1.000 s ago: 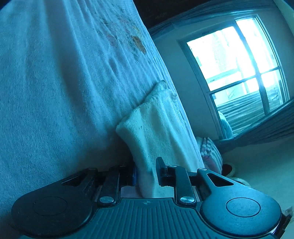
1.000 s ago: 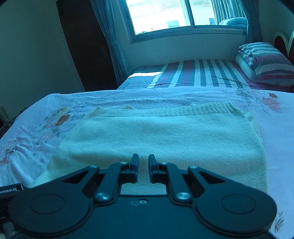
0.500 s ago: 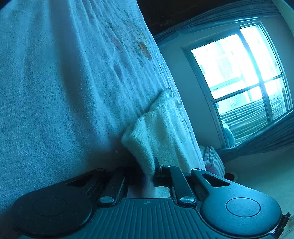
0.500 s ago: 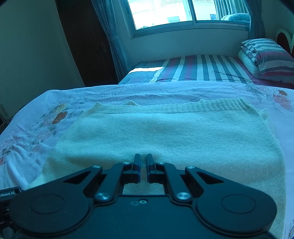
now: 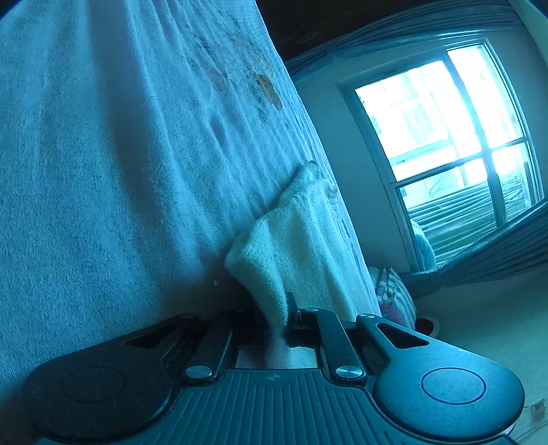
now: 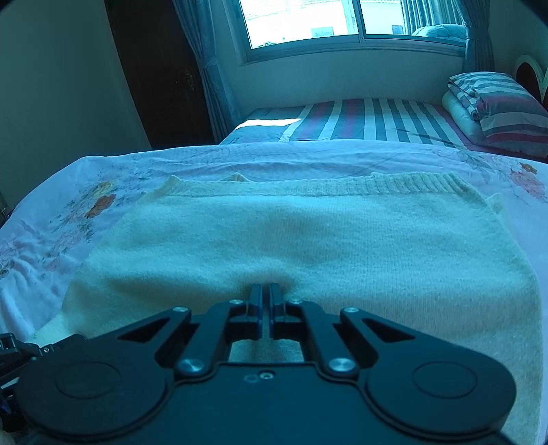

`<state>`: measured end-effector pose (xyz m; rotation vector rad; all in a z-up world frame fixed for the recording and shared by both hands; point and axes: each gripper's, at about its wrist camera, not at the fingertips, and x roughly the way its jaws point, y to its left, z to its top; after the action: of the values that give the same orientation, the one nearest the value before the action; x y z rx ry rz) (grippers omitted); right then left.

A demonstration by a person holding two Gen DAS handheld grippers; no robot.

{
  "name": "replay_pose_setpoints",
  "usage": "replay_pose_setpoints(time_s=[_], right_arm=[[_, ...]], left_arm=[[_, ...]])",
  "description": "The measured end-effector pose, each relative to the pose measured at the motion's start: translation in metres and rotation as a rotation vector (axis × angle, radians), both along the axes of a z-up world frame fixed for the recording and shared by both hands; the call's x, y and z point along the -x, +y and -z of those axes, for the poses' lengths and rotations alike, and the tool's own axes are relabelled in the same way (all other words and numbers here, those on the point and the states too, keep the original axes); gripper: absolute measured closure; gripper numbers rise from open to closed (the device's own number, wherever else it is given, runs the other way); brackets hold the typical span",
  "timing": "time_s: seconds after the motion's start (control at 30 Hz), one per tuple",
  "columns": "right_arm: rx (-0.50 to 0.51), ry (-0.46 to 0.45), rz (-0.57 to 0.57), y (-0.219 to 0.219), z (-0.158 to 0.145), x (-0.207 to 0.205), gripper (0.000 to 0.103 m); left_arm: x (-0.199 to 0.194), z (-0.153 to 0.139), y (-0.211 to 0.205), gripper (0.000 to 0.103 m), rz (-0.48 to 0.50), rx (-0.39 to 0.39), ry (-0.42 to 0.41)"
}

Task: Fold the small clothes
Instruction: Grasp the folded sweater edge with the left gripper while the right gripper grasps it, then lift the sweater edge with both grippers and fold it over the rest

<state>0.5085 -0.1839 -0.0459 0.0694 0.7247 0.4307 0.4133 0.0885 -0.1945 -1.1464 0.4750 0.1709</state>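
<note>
A pale cream knit sweater lies flat on the flowered bedsheet, its ribbed hem at the far side. My right gripper rests on the sweater's near edge with its fingers almost together, pinching a small pucker of knit. In the tilted left wrist view, my left gripper is shut on a corner of the same sweater and holds the fold lifted off the sheet.
A second bed with a striped cover and a striped pillow stands behind. A window, curtains and a dark door lie beyond. The sheet's left edge drops off.
My left gripper closed on the sweater corner. My right gripper's fingers narrowed from a clear gap to nearly touching, and it moved forward onto the knit.
</note>
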Motion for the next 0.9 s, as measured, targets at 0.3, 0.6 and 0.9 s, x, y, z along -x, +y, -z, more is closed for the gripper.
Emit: replay_pose_setpoints(time_s=[0.3,0.6,0.9], right_arm=[[-0.034,0.001,0.000,-0.005,0.003,0.000,0.101],[-0.191,0.016,0.076,-0.042,-0.010,0.009,0.096],[-0.258,-0.030,0.295,-0.170,-0.033,0.052,0.093]], left_arm=[[0.000,-0.023,0.002,0.096,0.042,-0.075,-0.042],[-0.034,-0.095,-0.043,0.097,0.296,-0.427,-0.083],[-0.066,-0.135,-0.160,0.097,0.689,-0.733,-0.140]])
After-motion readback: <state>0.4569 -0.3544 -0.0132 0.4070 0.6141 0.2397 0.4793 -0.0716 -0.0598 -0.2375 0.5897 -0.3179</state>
